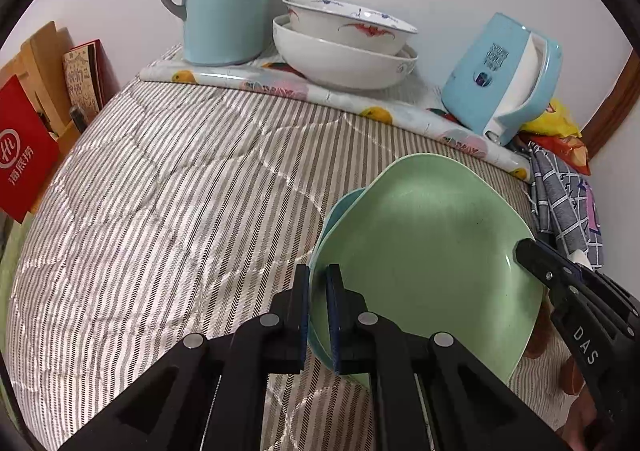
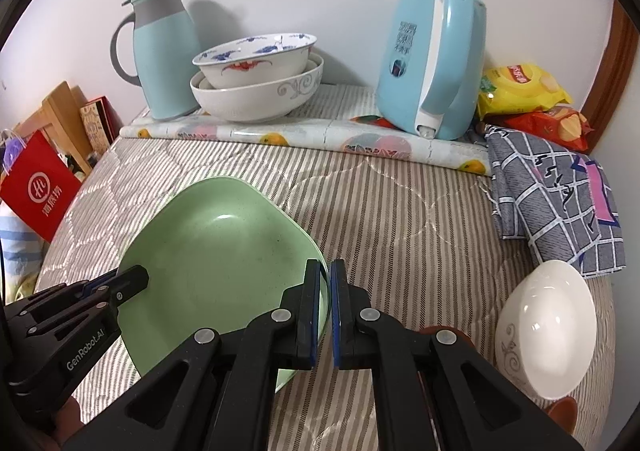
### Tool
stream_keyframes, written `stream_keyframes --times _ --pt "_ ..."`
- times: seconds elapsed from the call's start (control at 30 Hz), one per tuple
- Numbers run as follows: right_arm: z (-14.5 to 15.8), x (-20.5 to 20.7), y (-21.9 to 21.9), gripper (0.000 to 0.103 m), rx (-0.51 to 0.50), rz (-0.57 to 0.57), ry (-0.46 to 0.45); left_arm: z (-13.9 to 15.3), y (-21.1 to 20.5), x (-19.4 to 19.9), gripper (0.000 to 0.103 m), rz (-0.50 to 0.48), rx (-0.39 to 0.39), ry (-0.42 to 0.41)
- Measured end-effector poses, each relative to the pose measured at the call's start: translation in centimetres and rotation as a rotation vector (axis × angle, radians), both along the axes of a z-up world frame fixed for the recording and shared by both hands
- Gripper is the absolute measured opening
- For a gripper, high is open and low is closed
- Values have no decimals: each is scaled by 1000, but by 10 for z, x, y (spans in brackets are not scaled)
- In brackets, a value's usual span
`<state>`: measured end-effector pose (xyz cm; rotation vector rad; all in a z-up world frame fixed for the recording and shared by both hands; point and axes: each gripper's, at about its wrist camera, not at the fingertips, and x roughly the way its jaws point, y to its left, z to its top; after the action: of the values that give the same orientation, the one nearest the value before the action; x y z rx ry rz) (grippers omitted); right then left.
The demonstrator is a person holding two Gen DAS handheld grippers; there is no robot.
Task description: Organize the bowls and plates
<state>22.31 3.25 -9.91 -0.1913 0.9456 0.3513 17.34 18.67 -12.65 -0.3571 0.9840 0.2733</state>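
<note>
Black left tongs (image 1: 318, 311) and right tongs (image 2: 325, 307) each clamp an opposite rim of the green plate (image 2: 216, 251), sharing its weight above the striped tabletop (image 1: 160, 191). A teal plate (image 1: 340, 207) rides beneath it. Beyond the green plate, stacked bowls (image 2: 256, 79) likely await company; a white bowl (image 2: 544, 327) lies right of it.

Bowl stack (image 2: 256, 79) btwn jug (image 2: 160, 55) & kettle (image 2: 432, 63)

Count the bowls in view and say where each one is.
3. A patterned bowl nests in a larger white bowl by the back wall; a small white bowl lies tipped at the near right. More may be hidden under it.
</note>
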Motion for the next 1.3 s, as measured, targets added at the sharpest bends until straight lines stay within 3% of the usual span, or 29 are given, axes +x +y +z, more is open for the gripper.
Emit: stream_keyframes --times 0.7,0.8,0.87,0.93,1.0,1.2,1.3 --pt "-21 23 9 8 -10 26 49 -9 1 2 9 -44 16 35" --pt "-20 22 7 8 -4 20 52 -9 2 0 14 -52 -3 42" --pt "-18 20 6 11 4 19 58 -8 1 -2 16 -63 -13 40" --pt "-14 17 4 24 5 17 49 -6 -1 -5 21 -74 -19 32" --pt "-8 12 2 29 2 12 32 -2 -3 -9 25 -81 -17 24" --pt "7 -3 -12 30 11 -12 14 9 -11 -17 26 -95 -7 5" --pt "15 -11 -24 43 27 -36 8 15 -17 -21 26 -103 -3 -7"
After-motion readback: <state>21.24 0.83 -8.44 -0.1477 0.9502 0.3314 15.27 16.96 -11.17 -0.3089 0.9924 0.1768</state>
